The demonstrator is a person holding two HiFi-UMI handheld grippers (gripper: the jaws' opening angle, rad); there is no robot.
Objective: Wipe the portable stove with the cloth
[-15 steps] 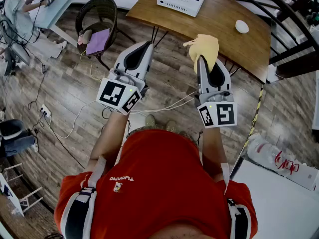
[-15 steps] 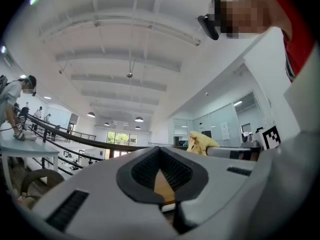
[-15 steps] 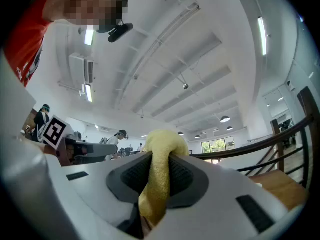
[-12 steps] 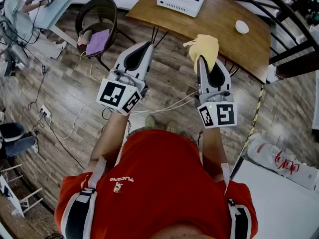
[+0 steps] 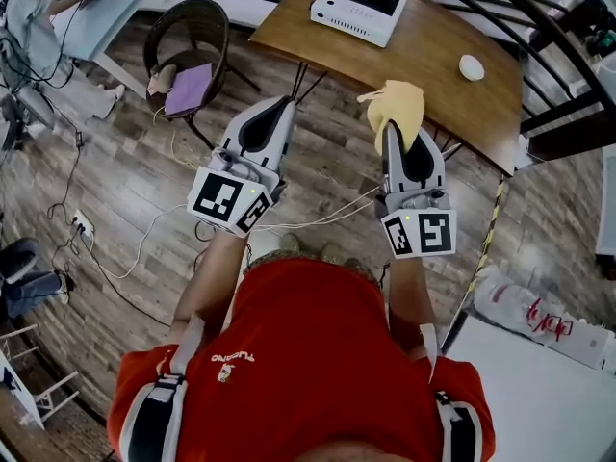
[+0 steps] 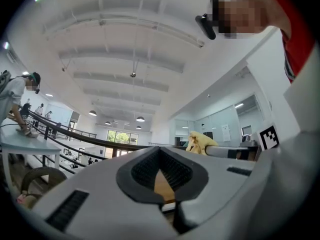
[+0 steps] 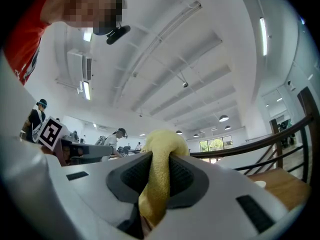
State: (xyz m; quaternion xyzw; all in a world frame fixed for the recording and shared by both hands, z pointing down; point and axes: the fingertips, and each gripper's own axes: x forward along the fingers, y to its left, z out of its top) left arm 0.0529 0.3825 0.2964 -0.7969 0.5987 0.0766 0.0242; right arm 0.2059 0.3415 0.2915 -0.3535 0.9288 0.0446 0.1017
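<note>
Approach, by the look of it: stood short of the wooden table's [image 5: 438,89] near edge, both grippers raised and pointed toward it. Had the yellow cloth [image 7: 160,171] clamped in the right gripper [image 7: 159,156], jaws pressed shut on a pinched fold, with the rest bunched in a lump beyond the tips. Held the left gripper [image 6: 161,153] fully closed on nothing, likewise short of the table.

Saw the portable stove [image 5: 361,5], a white box with a black top, on the table's far left part, well apart from both grippers. Saw a small white round thing [image 5: 471,66] on the table toward its right end. Judged wiping not yet begun.

Judged that a good wipe called for stepping up to the table and lowering the right gripper until the loose lump, not the hard jaw tips, met the stove's top, then dragging flat with light pressure. Reckoned so narrow a pinch could let the cloth slip under drag, so wanted a firm squeeze throughout. Thought the idle left gripper best set against the stove's side to stop it sliding across the table.
</note>
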